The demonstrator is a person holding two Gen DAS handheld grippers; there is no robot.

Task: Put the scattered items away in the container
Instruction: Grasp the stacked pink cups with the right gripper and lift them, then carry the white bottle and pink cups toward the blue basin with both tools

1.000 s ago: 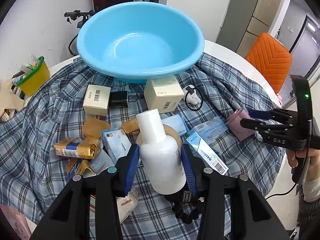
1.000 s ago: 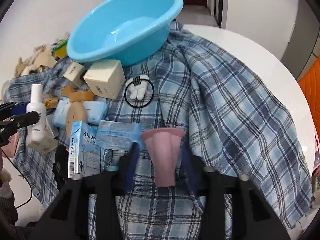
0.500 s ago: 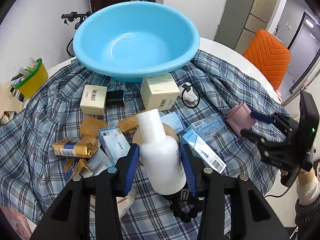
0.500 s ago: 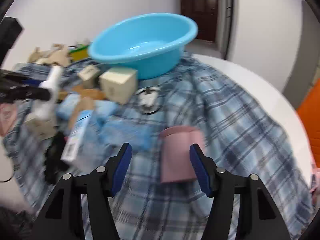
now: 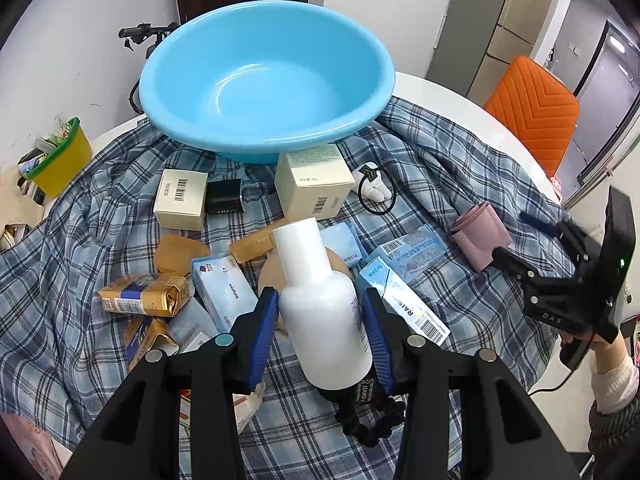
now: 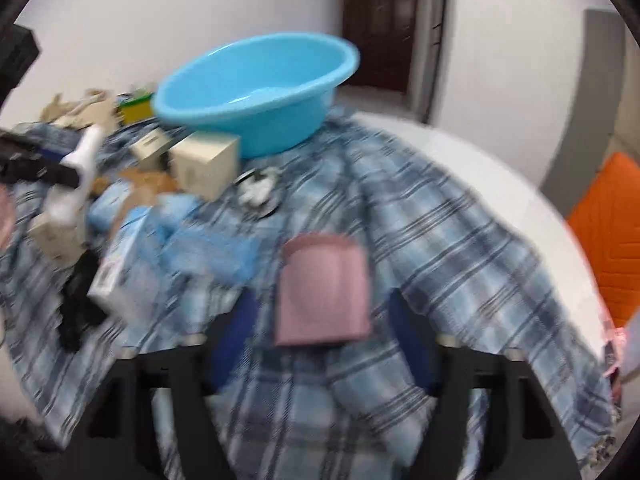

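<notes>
My left gripper (image 5: 320, 312) is shut on a white bottle (image 5: 320, 300) and holds it above the clutter on the plaid cloth. The empty blue basin (image 5: 264, 76) stands beyond it; in the right wrist view the basin (image 6: 256, 88) is at the far centre. My right gripper (image 6: 324, 320) is open, its blue pads either side of a pink folded pouch (image 6: 324, 296) that lies on the cloth, not gripped. The pouch (image 5: 482, 236) and the right gripper (image 5: 532, 240) also show at the right of the left wrist view. The right wrist view is blurred.
Scattered on the plaid cloth (image 5: 440, 160) are cream boxes (image 5: 312, 184), a black box (image 5: 224, 196), gold packets (image 5: 140, 296), blue boxes (image 5: 224, 292), a white clip with black hair tie (image 5: 376, 188) and a black scrunchie (image 5: 368, 412). An orange chair (image 5: 532, 108) stands right, a yellow-green bin (image 5: 60, 152) left.
My right gripper has opened and drawn back from the pink pouch, which now lies on the cloth. My left gripper has carried the white bottle slightly toward the basin.
</notes>
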